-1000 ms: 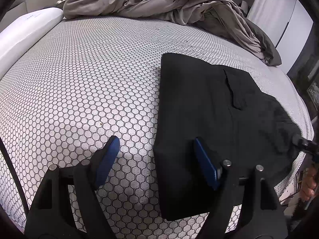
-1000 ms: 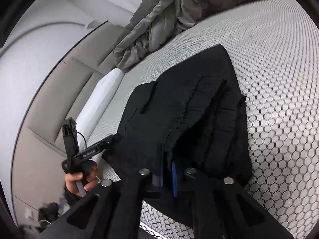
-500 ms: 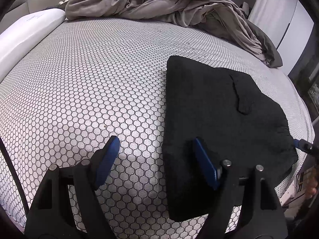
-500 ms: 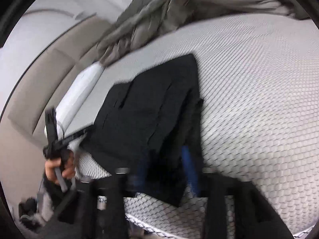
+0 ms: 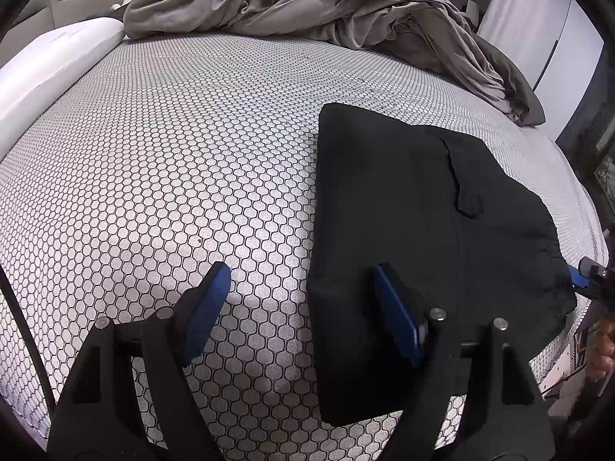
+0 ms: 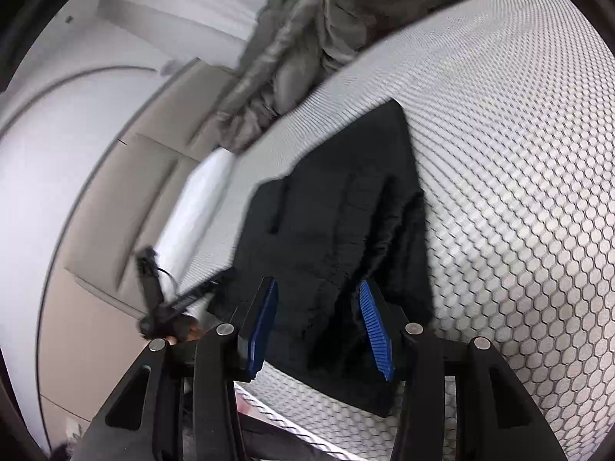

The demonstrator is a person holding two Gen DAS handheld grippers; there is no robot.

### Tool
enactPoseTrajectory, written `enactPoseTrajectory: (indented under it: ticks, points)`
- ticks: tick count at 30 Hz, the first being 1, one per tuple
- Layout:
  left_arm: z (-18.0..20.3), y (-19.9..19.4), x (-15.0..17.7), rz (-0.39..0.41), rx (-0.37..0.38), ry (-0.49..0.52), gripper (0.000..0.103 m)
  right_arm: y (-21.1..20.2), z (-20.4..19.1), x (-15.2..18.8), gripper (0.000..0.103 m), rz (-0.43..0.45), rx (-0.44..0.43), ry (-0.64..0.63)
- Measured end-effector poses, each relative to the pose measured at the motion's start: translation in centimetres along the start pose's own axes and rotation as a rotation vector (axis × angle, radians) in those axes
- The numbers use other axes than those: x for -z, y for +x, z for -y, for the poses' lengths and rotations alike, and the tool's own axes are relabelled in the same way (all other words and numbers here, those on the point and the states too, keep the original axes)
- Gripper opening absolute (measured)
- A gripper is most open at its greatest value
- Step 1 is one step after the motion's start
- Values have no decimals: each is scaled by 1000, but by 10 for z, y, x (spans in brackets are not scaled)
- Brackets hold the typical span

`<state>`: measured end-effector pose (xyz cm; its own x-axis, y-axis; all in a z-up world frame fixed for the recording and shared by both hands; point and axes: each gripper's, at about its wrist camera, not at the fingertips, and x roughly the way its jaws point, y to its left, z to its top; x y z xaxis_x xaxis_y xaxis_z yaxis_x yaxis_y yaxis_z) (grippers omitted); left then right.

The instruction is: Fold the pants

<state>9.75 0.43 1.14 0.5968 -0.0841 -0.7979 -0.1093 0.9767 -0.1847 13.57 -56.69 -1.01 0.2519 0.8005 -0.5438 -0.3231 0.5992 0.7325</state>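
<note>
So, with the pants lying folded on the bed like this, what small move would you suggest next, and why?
Probably draw the right gripper back off the pants. Its jaws have just been opening and stand apart, pressing nothing, and the pants already lie as a flat folded stack on the bed. The left gripper is open too, so nothing is held.

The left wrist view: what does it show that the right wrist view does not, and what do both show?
Only the left wrist view: the open left gripper and white cabinet doors. Only the right wrist view: the open right gripper, nothing pinched, and the beige padded headboard. Both: the folded black pants on the honeycomb-patterned mattress, the crumpled grey duvet and the white pillow.
</note>
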Motion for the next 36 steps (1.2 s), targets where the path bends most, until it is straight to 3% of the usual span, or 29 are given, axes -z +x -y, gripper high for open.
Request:
enactPoseTrajectory:
  ticks: [4, 9, 12, 16, 18, 21, 22, 27, 32, 35, 36]
  points:
    - [1, 0, 1, -1, 1, 1, 74, 12, 7, 2, 47, -50, -40, 41]
    - [3, 0, 1, 0, 2, 3, 74, 20, 1, 3, 45, -58, -8, 11]
    - [2, -1, 1, 1, 4, -4, 74, 13, -20, 4, 14, 8, -12, -78]
    - [2, -3, 1, 5, 8, -5, 74, -2, -46, 7, 11, 68, -20, -177]
    - [1, -2, 1, 1, 8, -3, 74, -1, -45, 10, 11, 33, 26, -189]
    - [-2, -1, -1, -2, 10, -1, 74, 26, -29, 17, 15, -77, 262, -236]
    - [-2, -1, -1, -3, 10, 1, 74, 34, -22, 20, 17, -99, 272, -219]
    - [-3, 0, -2, -12, 36, 11, 74, 17, -17, 12, 29, -40, 120, -129]
    - [-5, 1, -3, -11, 34, 20, 74, 32, -5, 12, 30, -59, 8, -28]
    - [-6, 0, -3, -11, 33, 22, 74, 23, -16, 10, 29, -22, -59, -61]
    - [-7, 1, -3, -13, 33, 21, 74, 18, -27, 10, 17, -1, -57, -105]
